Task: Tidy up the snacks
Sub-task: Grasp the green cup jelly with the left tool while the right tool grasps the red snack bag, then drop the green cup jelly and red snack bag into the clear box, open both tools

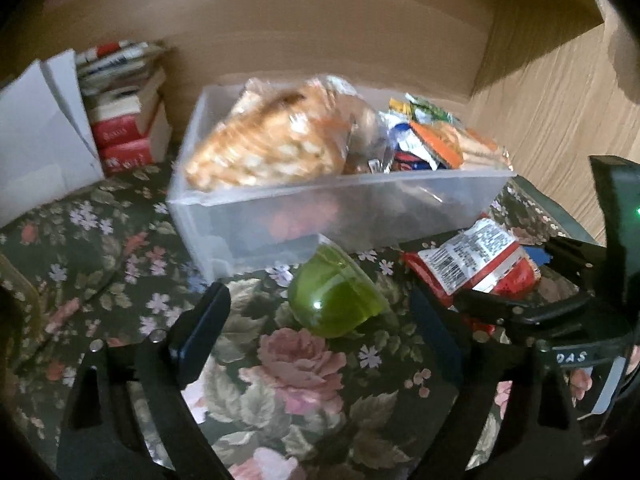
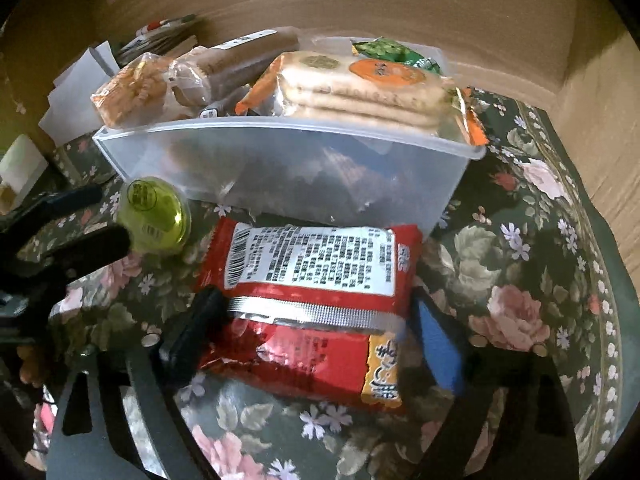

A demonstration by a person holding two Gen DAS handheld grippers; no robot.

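Nearest in the right wrist view, the right gripper (image 2: 316, 332) stands with its jaws on either side of a red snack packet (image 2: 316, 304) lying label-up on the flowered cloth (image 2: 520, 264) of the desk. The left finger sits against the packet's crimped edge and the blue-padded right finger just beside its other edge; whether the pads already press on it cannot be told.

In the left wrist view, the left gripper (image 1: 320, 320) has its jaws set wide around a green jelly cup (image 1: 336, 296), which lies tipped on its side on the cloth. There is a clear gap between the cup and each finger. The red packet shows just to the cup's right, with the other gripper's black fingers at it.

Just behind both snacks stands a clear plastic bin (image 2: 280, 168), touching or nearly touching the packet's far edge. It is heaped above its rim: a pack of round crackers (image 2: 360, 88) on the right, bagged biscuits (image 2: 132, 92) on the left, small green sachets (image 2: 396, 54) at the back.

Further off, at the left, a stack of books (image 1: 128, 120) and a white box (image 1: 40, 136) stand against a brown cardboard wall (image 1: 320, 32).
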